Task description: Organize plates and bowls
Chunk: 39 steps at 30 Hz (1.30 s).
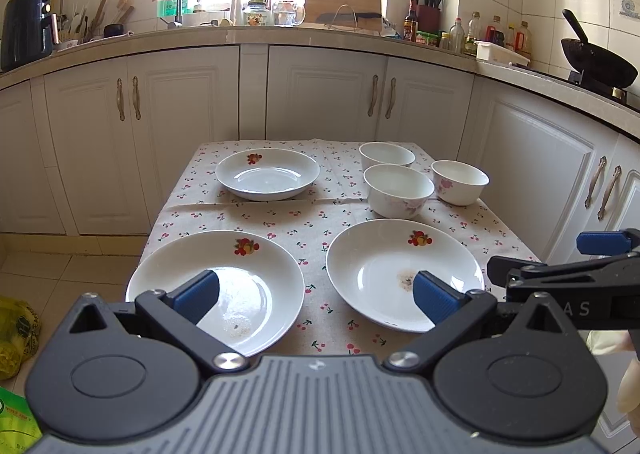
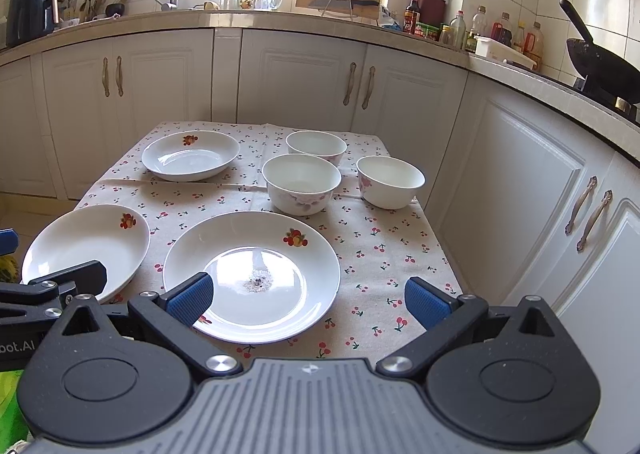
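Note:
Three white plates with fruit prints lie on a cherry-print tablecloth: a near left plate (image 1: 216, 286) (image 2: 86, 250), a near right plate (image 1: 400, 270) (image 2: 252, 274) with a small stain, and a far plate (image 1: 267, 173) (image 2: 190, 156). Three white floral bowls stand at the far right: (image 1: 386, 154) (image 2: 316, 146), (image 1: 398, 189) (image 2: 301, 182), (image 1: 460, 181) (image 2: 390, 181). My left gripper (image 1: 316, 294) is open above the table's near edge, between the two near plates. My right gripper (image 2: 308, 300) is open over the near right plate's right side. Neither holds anything.
The small table (image 1: 280, 213) stands in a kitchen with white cabinets (image 1: 320, 93) behind and to the right. A wok (image 1: 596, 61) sits on the stove at right. Bottles, a knife block and a cutting board line the counter. Green and yellow bags (image 1: 16, 330) lie on the floor at left.

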Available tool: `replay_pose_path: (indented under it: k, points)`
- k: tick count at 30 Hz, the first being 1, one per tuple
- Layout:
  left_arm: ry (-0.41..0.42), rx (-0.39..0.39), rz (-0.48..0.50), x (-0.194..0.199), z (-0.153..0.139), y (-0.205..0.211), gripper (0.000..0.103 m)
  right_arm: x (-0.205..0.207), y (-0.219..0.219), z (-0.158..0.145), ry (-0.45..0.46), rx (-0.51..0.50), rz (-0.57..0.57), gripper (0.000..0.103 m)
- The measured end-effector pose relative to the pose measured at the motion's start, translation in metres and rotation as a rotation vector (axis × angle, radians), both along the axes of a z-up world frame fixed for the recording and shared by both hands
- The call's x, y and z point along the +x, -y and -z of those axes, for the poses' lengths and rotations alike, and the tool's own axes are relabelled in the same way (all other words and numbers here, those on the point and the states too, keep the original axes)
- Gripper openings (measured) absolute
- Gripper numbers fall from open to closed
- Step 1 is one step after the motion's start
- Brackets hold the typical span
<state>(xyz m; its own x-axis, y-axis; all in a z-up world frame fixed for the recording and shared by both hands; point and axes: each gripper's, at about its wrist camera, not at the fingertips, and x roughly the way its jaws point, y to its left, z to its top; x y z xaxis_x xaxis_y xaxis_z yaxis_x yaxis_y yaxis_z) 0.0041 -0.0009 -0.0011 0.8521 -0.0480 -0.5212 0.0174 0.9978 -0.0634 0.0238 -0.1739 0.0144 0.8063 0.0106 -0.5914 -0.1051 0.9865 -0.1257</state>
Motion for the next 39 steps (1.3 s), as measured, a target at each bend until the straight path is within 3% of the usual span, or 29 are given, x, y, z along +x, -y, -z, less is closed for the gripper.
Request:
replay_pose_path:
  k: [14, 20, 25, 32, 36, 39]
  points:
    - [0.012, 0.034, 0.054, 0.005, -0.003, -0.001, 0.102, 0.007, -0.001, -0.002, 0.010, -0.004, -0.023, 0.103]
    - [0.005, 0.034, 0.056, 0.011, 0.001, -0.014, 0.102, 0.017, 0.001, -0.006, 0.057, -0.017, -0.062, 0.103]
    - [-0.020, 0.072, 0.040, 0.012, 0.014, -0.032, 0.102, 0.026, 0.004, -0.012, 0.130, -0.012, -0.125, 0.103]
    - [-0.117, 0.100, -0.008, 0.008, 0.048, -0.070, 0.102, 0.043, -0.002, -0.010, 0.133, 0.048, -0.271, 0.103]
    - [-0.180, 0.102, -0.003, 0.009, 0.067, -0.088, 0.102, 0.054, -0.010, -0.004, 0.096, 0.117, -0.403, 0.103]
    - [-0.196, 0.088, 0.008, 0.013, 0.077, -0.096, 0.102, 0.063, -0.019, 0.002, 0.055, 0.141, -0.431, 0.103]
